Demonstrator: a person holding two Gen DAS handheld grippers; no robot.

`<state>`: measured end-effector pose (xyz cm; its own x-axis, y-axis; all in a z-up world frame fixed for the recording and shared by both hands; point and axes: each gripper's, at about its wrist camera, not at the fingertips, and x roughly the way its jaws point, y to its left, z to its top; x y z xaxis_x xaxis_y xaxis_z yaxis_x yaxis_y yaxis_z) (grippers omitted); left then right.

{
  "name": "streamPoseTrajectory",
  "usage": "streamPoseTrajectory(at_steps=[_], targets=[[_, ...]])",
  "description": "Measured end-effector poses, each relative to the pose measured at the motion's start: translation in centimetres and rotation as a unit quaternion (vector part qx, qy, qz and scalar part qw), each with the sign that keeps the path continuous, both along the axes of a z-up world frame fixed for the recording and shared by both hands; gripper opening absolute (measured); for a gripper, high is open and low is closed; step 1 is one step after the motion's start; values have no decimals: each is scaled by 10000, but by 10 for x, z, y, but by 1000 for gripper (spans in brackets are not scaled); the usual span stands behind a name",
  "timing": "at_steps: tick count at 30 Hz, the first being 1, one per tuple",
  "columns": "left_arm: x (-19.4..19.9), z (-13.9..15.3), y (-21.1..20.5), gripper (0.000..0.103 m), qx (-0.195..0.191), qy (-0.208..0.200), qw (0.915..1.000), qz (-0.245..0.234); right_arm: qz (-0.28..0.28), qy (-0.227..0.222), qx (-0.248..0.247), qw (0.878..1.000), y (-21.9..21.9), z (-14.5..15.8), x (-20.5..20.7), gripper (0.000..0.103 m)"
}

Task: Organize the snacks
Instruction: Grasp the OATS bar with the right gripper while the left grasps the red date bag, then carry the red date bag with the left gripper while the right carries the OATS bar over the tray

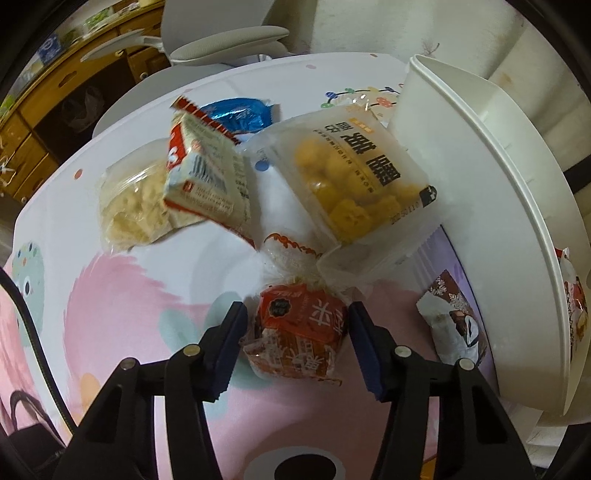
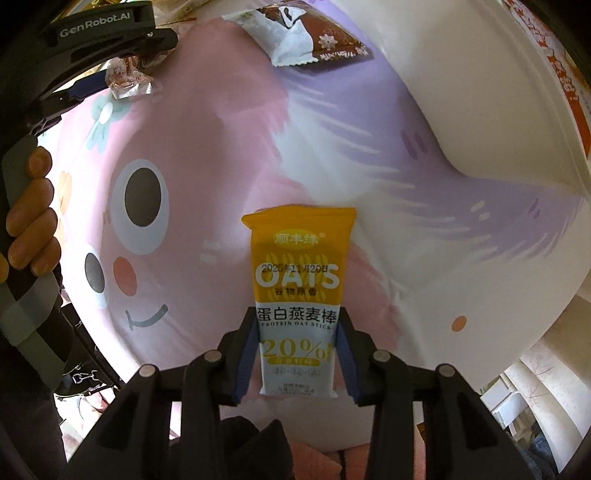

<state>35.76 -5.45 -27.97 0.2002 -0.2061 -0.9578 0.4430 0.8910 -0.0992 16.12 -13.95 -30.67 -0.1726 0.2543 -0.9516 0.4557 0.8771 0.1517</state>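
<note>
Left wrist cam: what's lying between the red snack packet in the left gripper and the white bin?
A brown-and-white wrapped snack lies on the cloth between the red packet and the white bin. It shows in the left wrist view.

The bench [image 1: 155, 295] wears a cloth of pale pink and white, scattered with small coloured dots and a cartoon face with dark round eyes, an orange cheek and lilac brush strokes. The left claw [image 1: 295, 334] is black with dark blue pads, and so is the right claw [image 2: 297, 354]. The small packet [image 1: 295, 339] is red-orange with white characters. The oat stick wrapper [image 2: 298, 295] is yellow above and white below, with white letters. The clear bag [image 1: 354, 177] shows yellow pieces under black characters. The basket [image 1: 480, 155] is plain white. The brown wrapper [image 2: 314, 33] carries white snowflakes.
</note>
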Motion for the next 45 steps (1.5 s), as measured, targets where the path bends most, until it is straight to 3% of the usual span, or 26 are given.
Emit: streamPoseTrajectory(at_steps=[7, 14, 27, 36, 45], targets=[[-22, 4, 19, 54, 127, 103, 9997, 199, -53, -77, 39, 9999, -13, -1, -1, 39], [-54, 24, 46, 54, 146, 176, 9988, 428, 39, -376, 95, 9992, -13, 21, -19, 39], [-147, 72, 92, 54, 15, 284, 9965, 788, 85, -1292, -20, 9916, -23, 85, -51, 39], [-198, 111, 96, 54, -131, 179, 9963, 826, 153, -1881, -109, 9820, -18, 122, -69, 39], [-201, 151, 62, 55, -320, -166, 9948, 953, 320, -2385, -46, 9706, -48, 144, -57, 39]])
